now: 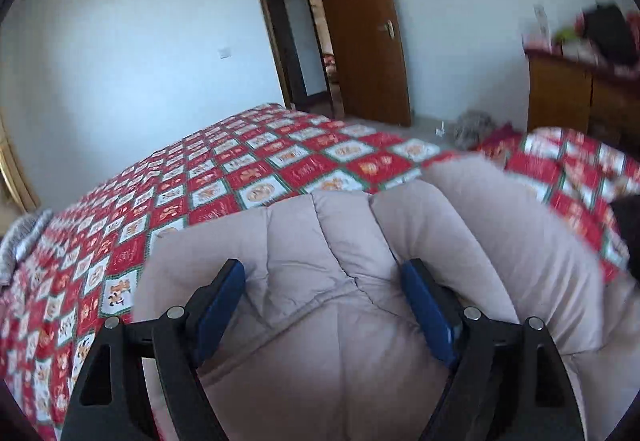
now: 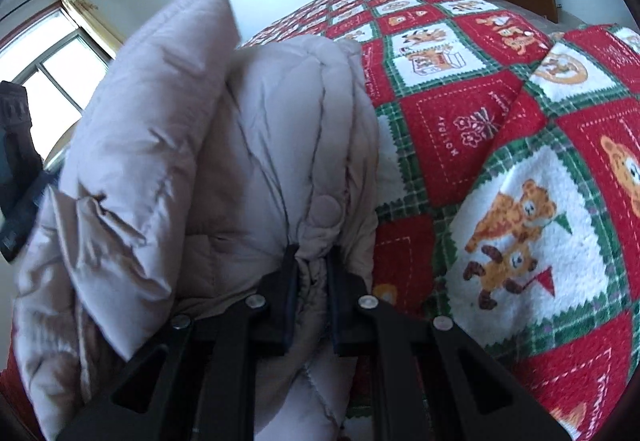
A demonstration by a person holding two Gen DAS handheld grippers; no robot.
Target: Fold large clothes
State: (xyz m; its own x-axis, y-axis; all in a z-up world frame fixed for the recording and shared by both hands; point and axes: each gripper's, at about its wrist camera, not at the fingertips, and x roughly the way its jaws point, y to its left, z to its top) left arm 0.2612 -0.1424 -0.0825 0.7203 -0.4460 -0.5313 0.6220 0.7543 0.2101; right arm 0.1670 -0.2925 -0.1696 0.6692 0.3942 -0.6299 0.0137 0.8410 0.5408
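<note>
Blue-padded left claw (image 1: 324,305) stands wide, nothing pinched, hovering over the puffy beige coat (image 1: 360,281); pads look clear of the fabric, though contact low down is hard to rule out. Right claw (image 2: 312,281) is nearly closed, pinching a bunched edge of the same coat near a round snap (image 2: 326,209), at the coat's side next to the blanket. Coat lies heaped on the bed, on the red, green and white bear-patterned blanket (image 1: 240,177), one padded part standing up on the left in the right wrist view. Beyond: open brown door (image 1: 360,33), wooden cabinet (image 1: 560,93) on the right, window (image 2: 48,73). Risks, judged: the slick stuffed fabric could slide out of the right claw's narrow pinch; the thick layers may spring open; with only one side held, a pull would drag the coat crooked.
</note>
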